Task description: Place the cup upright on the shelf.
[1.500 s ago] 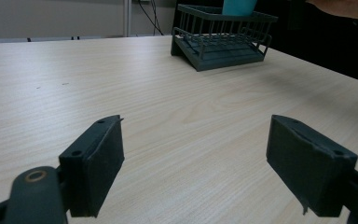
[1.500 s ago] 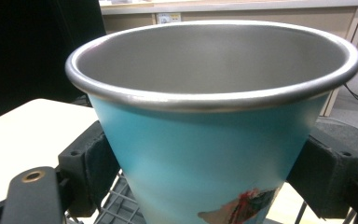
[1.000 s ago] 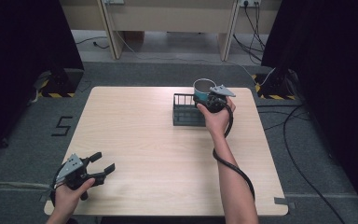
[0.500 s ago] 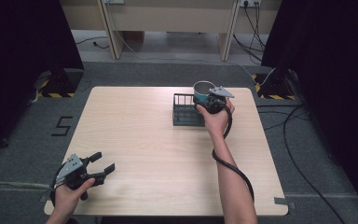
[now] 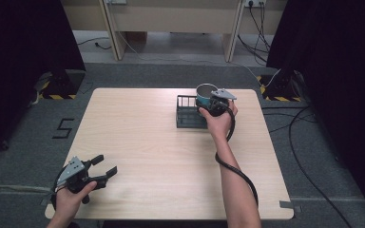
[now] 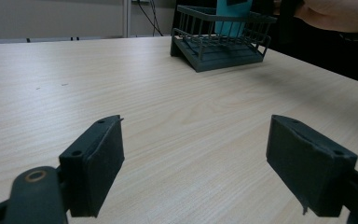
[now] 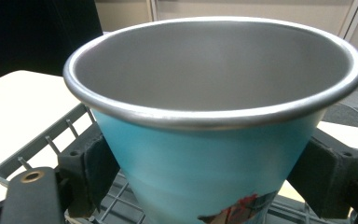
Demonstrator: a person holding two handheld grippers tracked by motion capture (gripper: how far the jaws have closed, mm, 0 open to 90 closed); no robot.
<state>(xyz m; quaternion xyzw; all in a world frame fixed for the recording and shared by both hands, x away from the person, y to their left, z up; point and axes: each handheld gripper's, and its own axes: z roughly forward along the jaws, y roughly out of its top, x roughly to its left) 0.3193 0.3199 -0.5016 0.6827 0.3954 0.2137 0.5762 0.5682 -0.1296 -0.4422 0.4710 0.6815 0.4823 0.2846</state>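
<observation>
Even overhead light, soft shadows, dark blurred edges.

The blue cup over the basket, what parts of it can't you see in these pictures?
- Bottom of the blue cup: cut off by the lower edge in the right gripper view.
- Sticker on its side: mostly cut off there, too little to read.
- Whether it touches the basket: in the high view the right gripper and hand cover it; in the left gripper view the wires hide it.

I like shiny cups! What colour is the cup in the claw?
The cup is turquoise blue outside and silver metal inside, seen best in the right gripper view.
</observation>
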